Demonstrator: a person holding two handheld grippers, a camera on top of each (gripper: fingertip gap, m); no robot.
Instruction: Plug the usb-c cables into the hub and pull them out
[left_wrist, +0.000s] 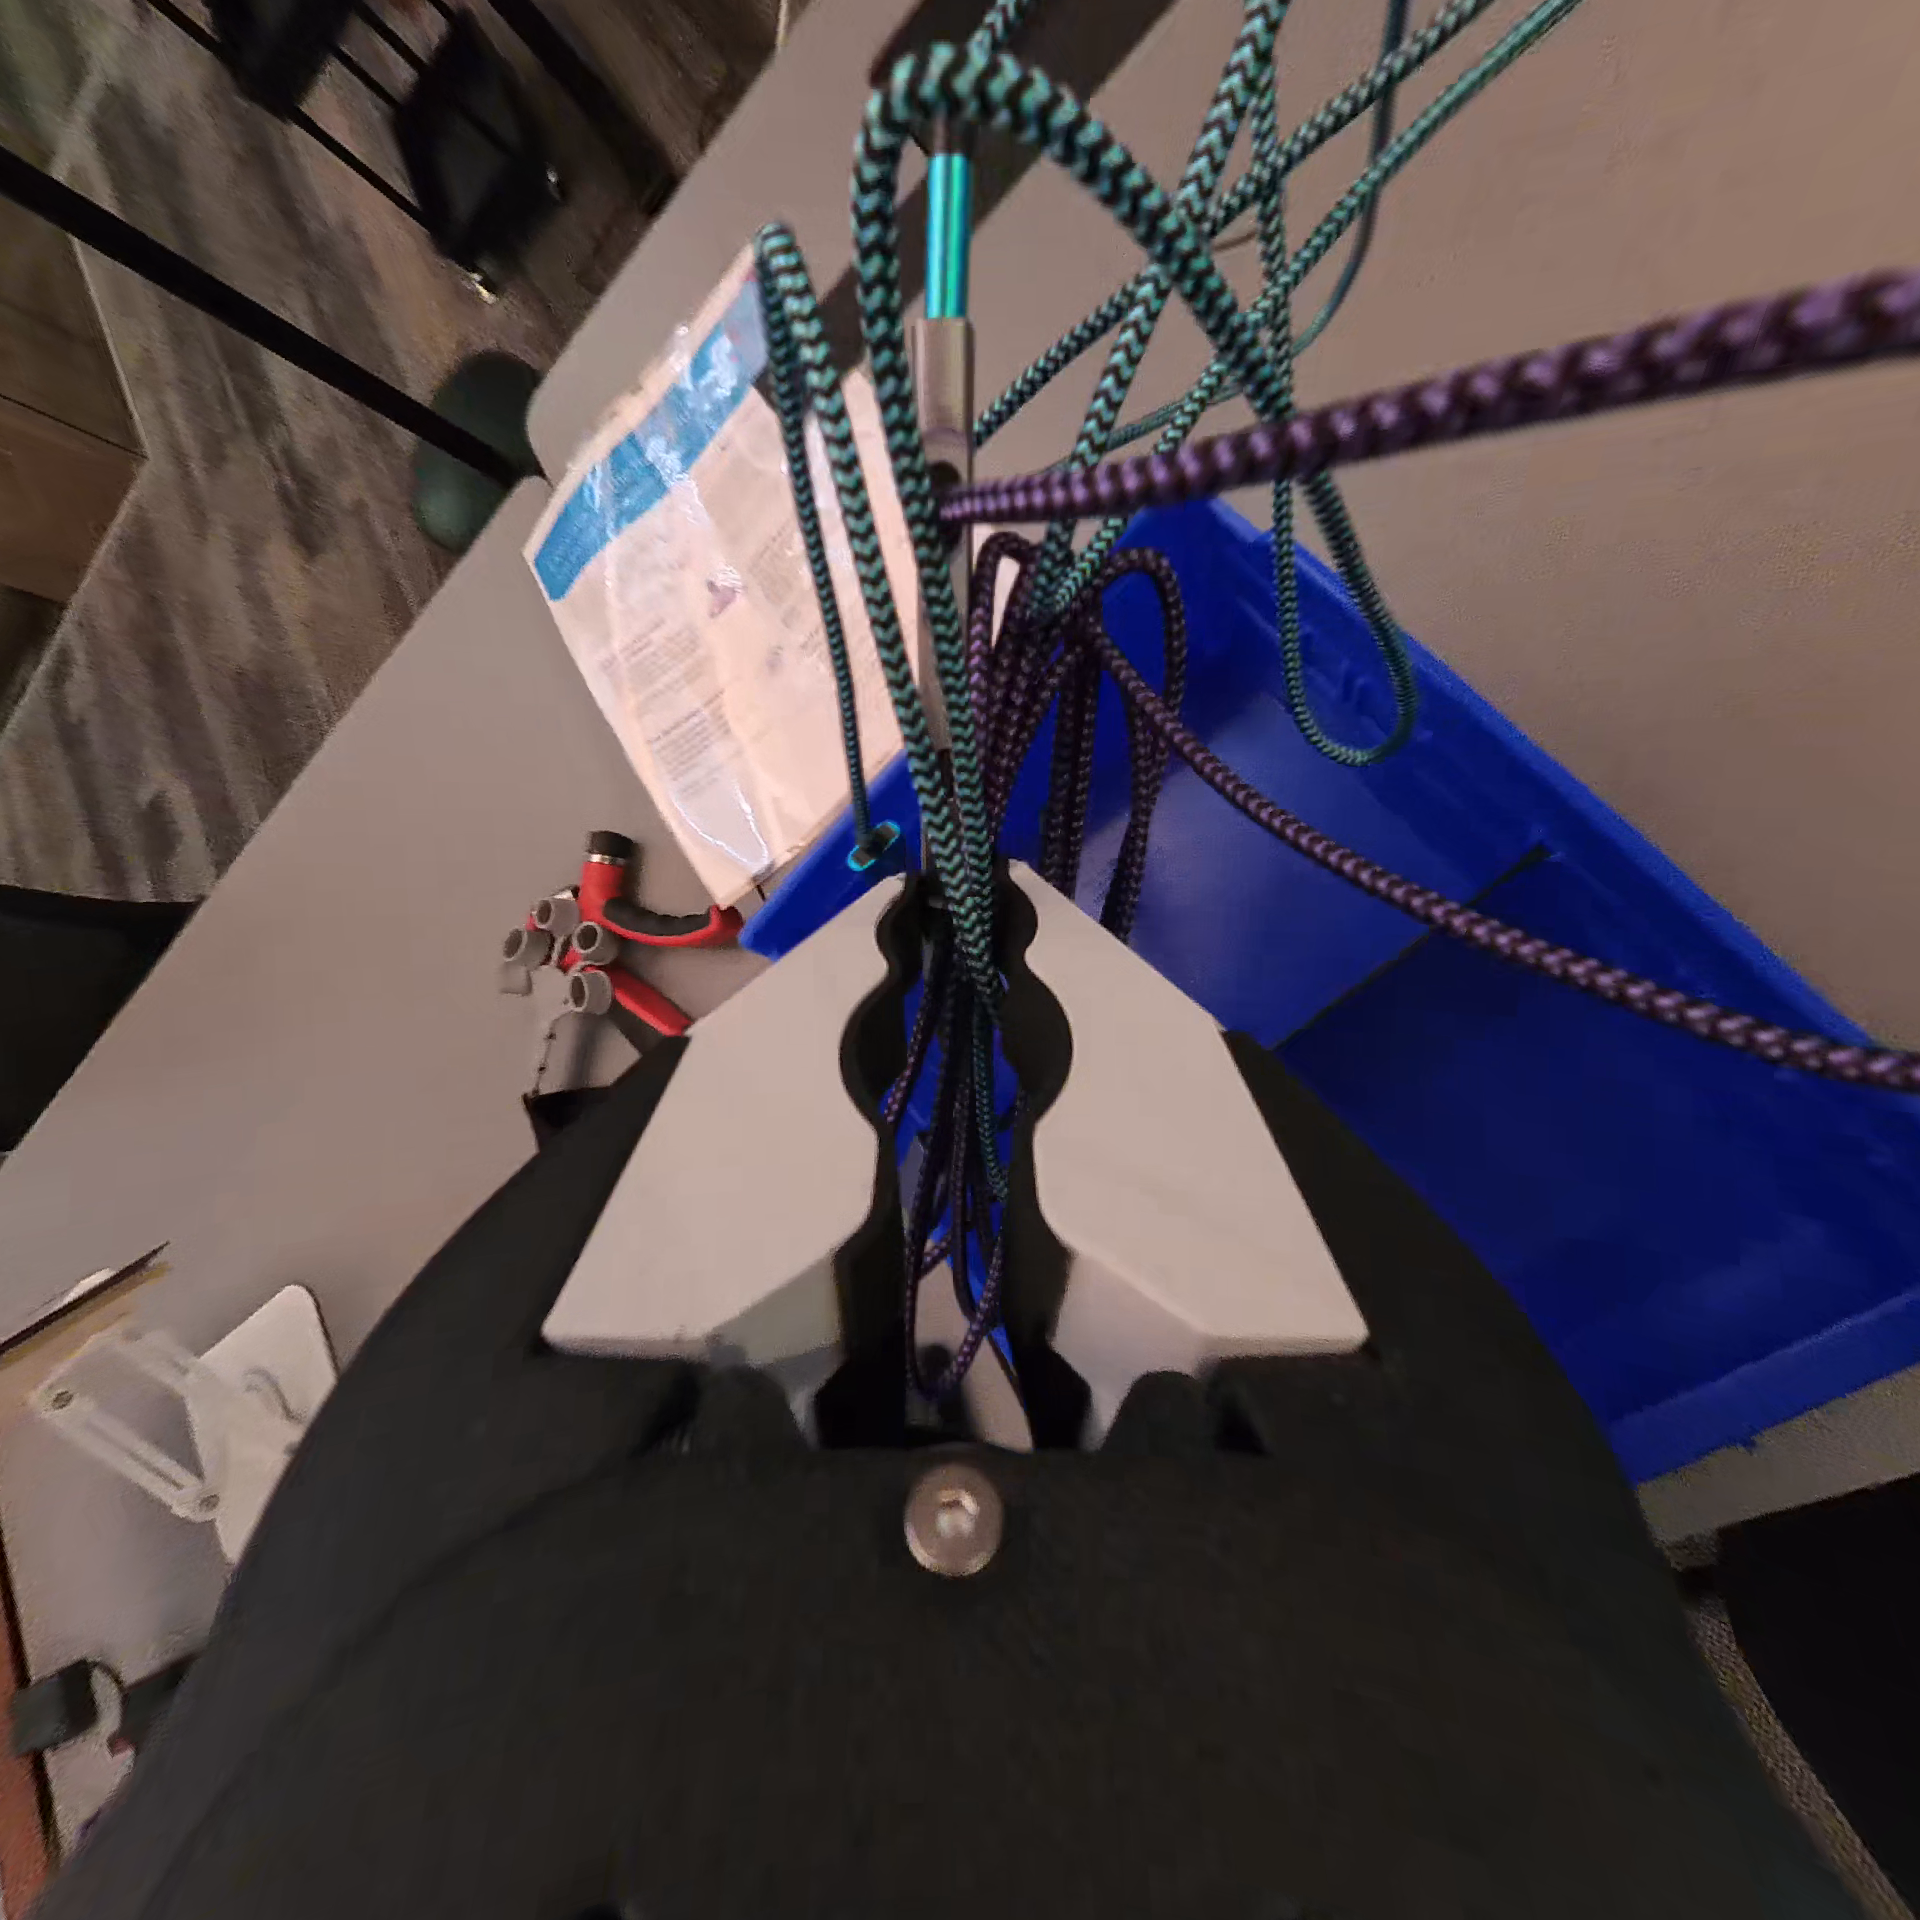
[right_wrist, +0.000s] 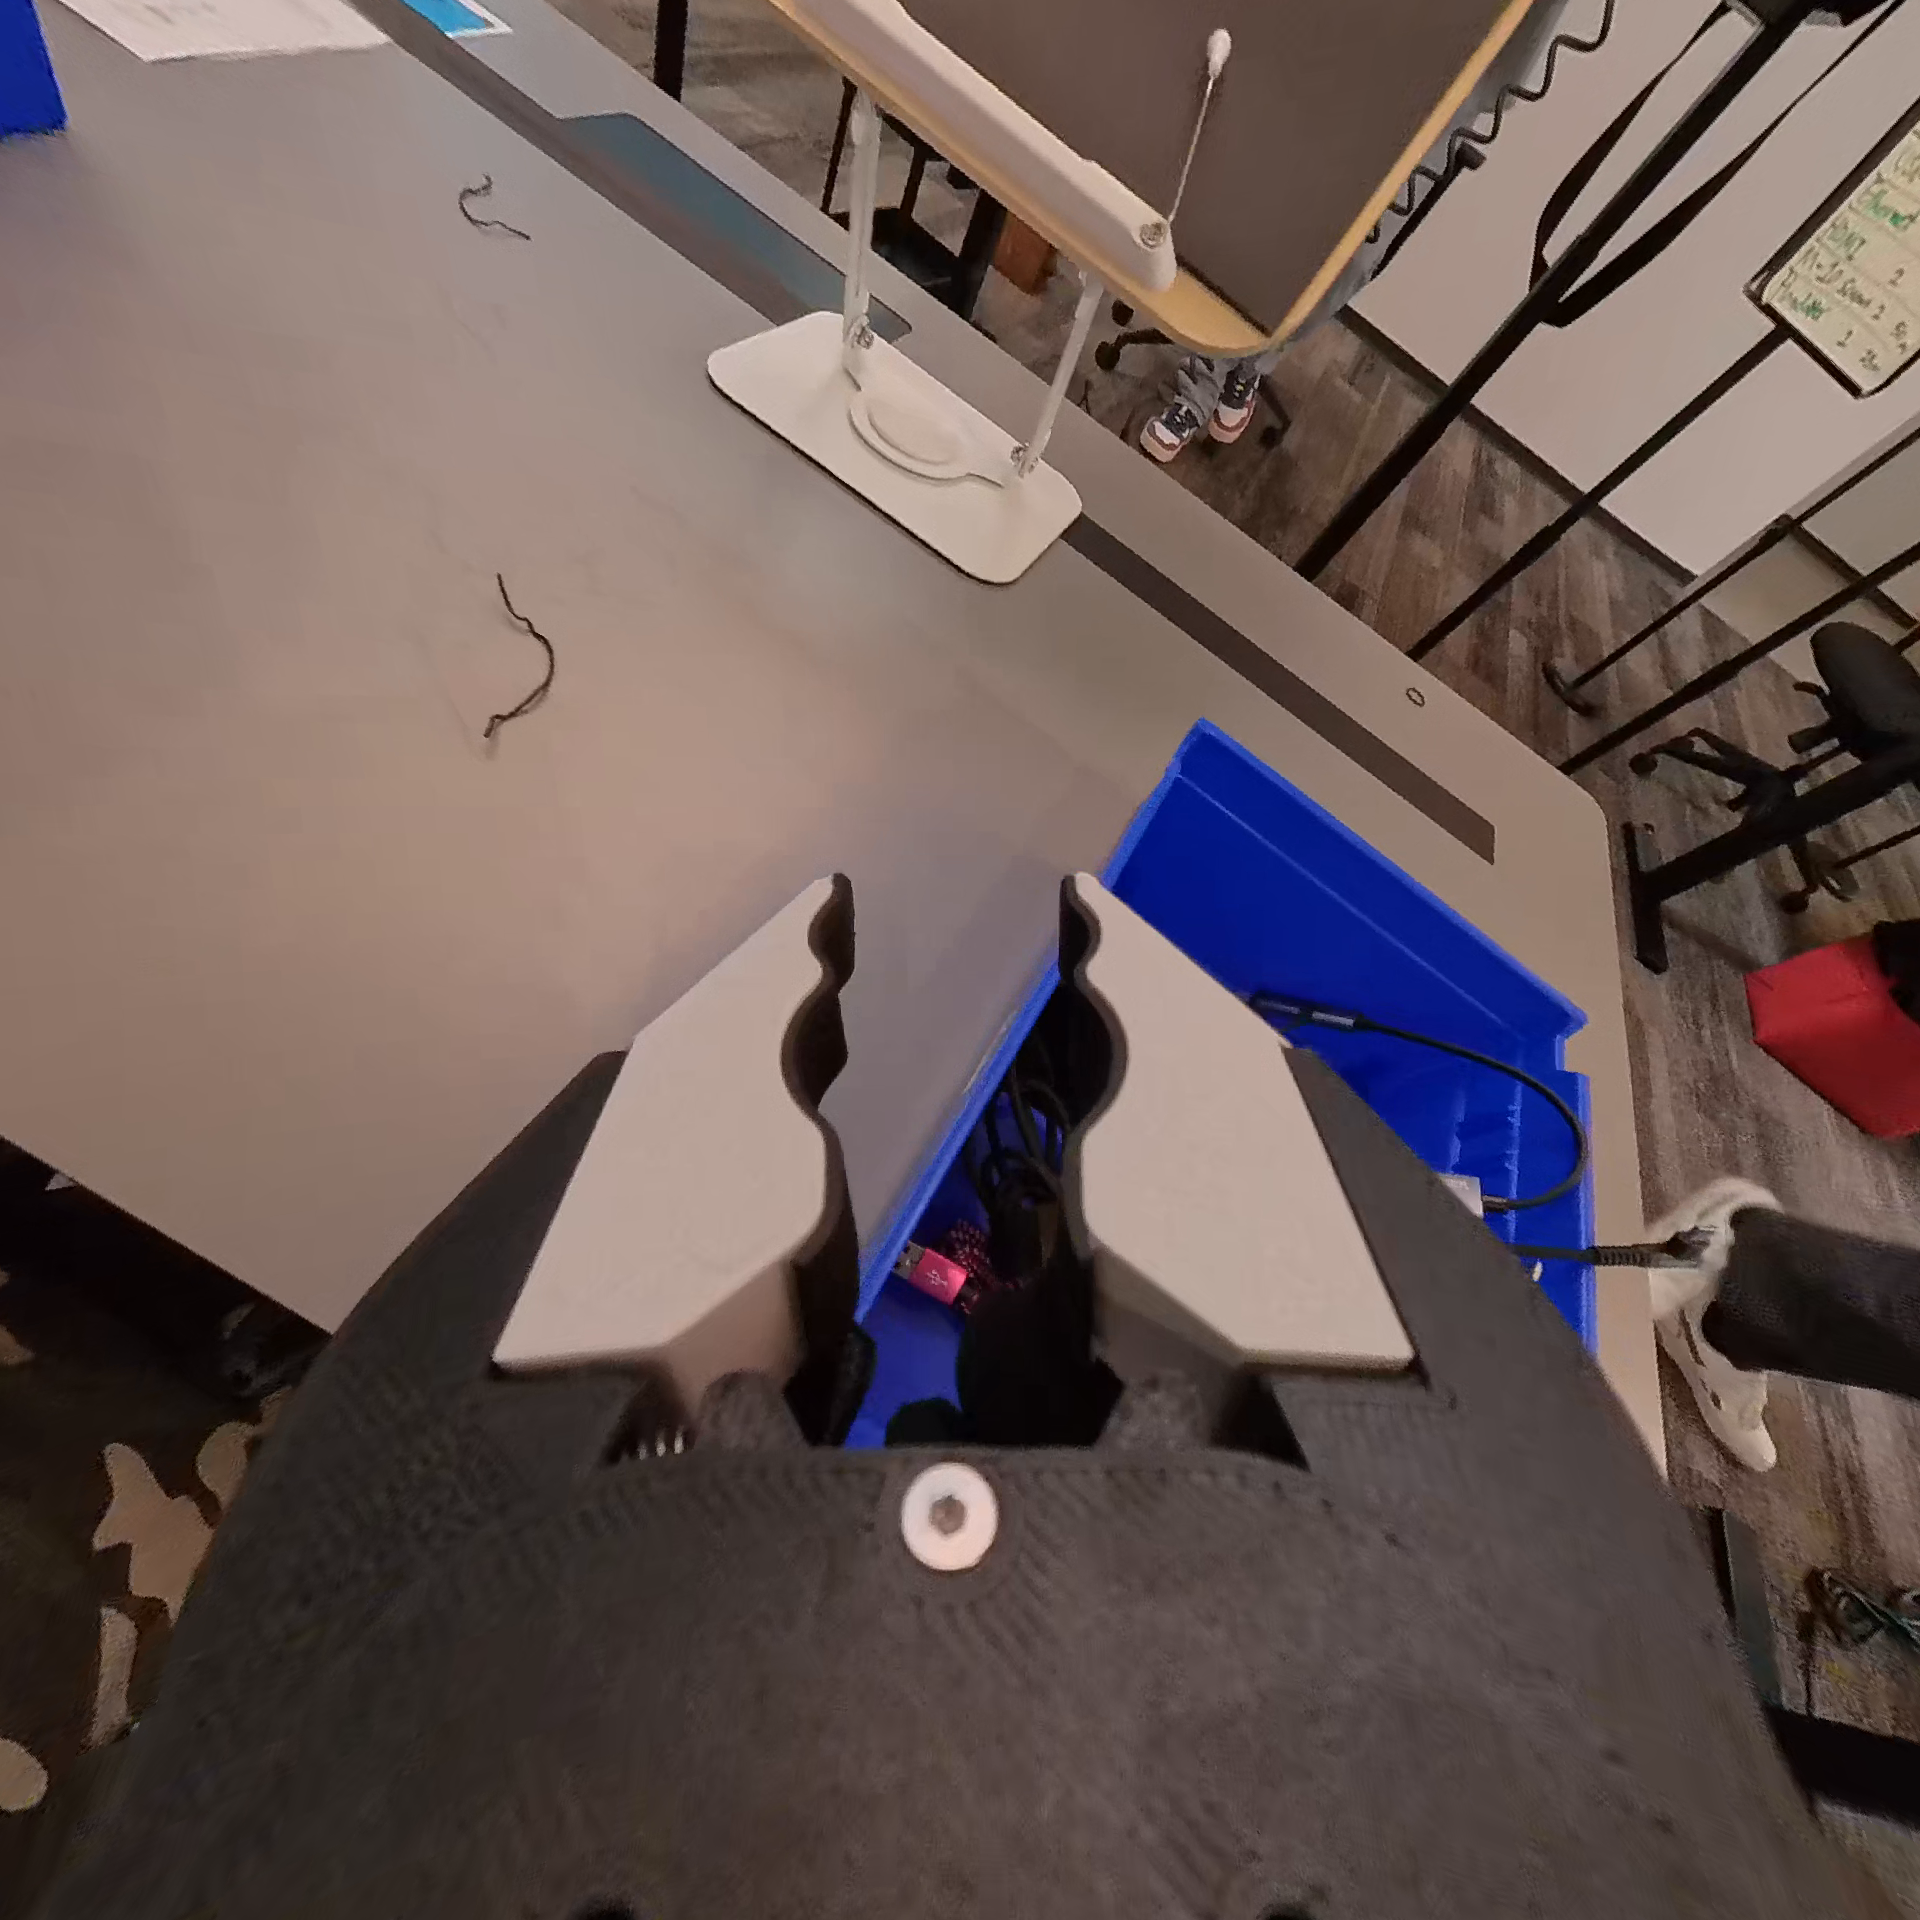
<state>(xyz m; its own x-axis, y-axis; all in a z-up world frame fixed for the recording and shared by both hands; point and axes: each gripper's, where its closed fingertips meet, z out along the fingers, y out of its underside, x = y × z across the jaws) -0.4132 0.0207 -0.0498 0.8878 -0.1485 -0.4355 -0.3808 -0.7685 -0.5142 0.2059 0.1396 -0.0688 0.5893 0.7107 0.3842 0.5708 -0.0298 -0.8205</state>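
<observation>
Our left tongs (left_wrist: 961, 904) are clenched on a tangle of teal cable (left_wrist: 894, 665) and purple cable (left_wrist: 1455, 416), hanging over the blue bin (left_wrist: 1558, 1143). A red tool (left_wrist: 623, 935) lies at nine o'clock. Our right tongs (right_wrist: 956, 914) are released above another bin (right_wrist: 1351, 914) on the desk (right_wrist: 416, 520), a stand (right_wrist: 904, 436) at twelve.

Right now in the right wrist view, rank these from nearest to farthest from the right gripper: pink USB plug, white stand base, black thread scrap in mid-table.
1. Pink USB plug: in the blue bin, just below the right gripper.
2. Black thread scrap: on the table, ahead-left.
3. White stand base: farther ahead, near the table's far edge.
</observation>
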